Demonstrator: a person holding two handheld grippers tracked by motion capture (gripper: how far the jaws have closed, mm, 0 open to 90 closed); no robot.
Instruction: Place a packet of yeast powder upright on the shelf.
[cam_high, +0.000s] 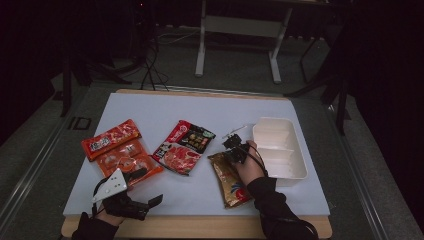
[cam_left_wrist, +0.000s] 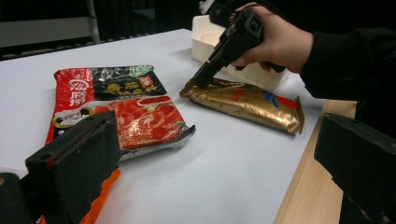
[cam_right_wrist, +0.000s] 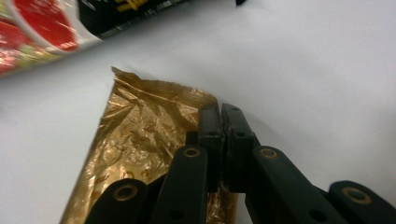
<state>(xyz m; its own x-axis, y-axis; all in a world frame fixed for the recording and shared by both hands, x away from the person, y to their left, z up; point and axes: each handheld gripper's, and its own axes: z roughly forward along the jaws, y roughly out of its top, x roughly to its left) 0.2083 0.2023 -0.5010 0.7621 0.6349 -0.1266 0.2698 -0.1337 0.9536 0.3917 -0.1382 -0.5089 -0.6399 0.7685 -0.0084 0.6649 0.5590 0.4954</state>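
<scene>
The gold packet (cam_right_wrist: 140, 140) is pinched at its top edge by the right gripper (cam_right_wrist: 221, 116), jaws clamped, so lifting it toward the white tray (cam_high: 280, 150) likely follows.

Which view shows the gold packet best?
The left gripper view: the whole gold packet lies side-on. The high view shows it small, partly under the hand; the right gripper view shows a crinkled end.
</scene>
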